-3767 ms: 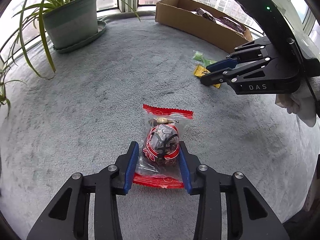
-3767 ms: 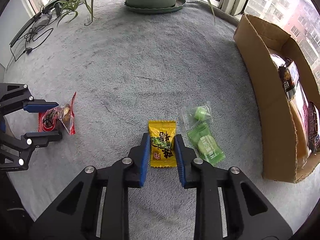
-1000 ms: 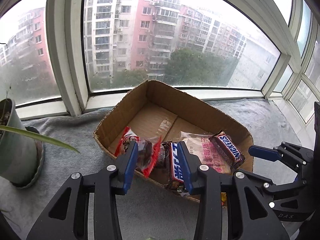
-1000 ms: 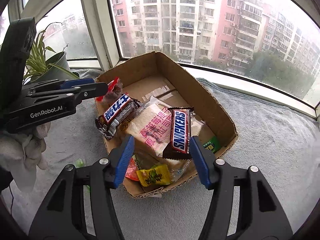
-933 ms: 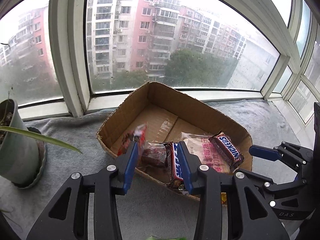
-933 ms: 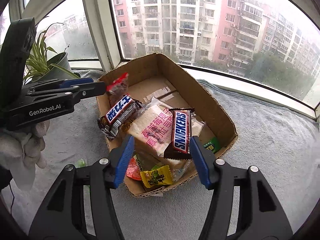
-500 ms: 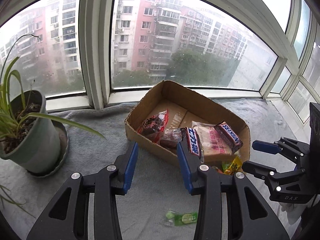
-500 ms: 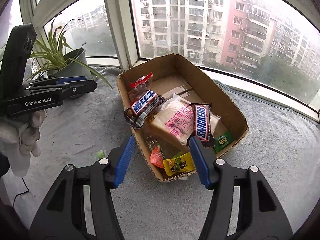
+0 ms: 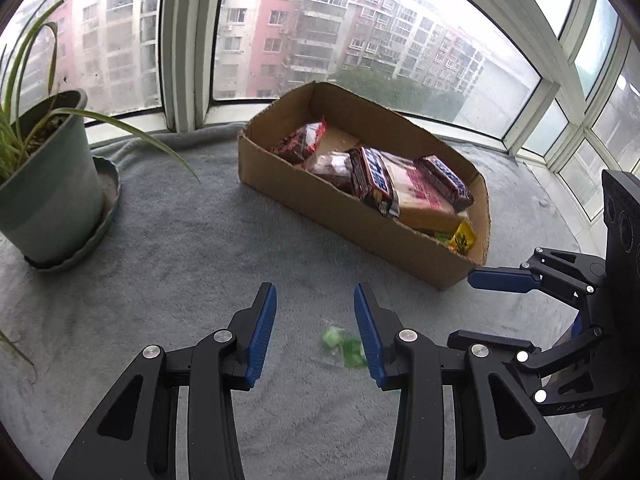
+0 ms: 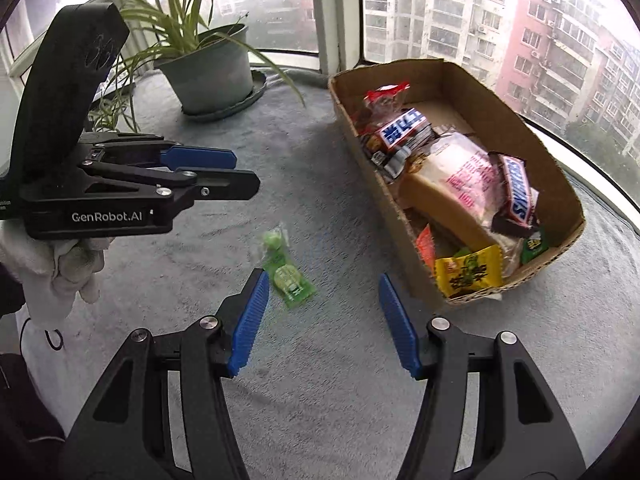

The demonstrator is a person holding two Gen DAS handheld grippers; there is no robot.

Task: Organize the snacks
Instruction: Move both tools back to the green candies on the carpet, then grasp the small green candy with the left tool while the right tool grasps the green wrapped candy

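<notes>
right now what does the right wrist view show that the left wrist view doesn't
Only the right wrist view shows the white-gloved hand holding the left gripper, and the red-topped packet with its printed face clear. Only the left wrist view shows the right gripper from the side. Both share the cardboard box, the green candy packets on the grey cloth, and the potted plant. Both grippers are open.
</notes>
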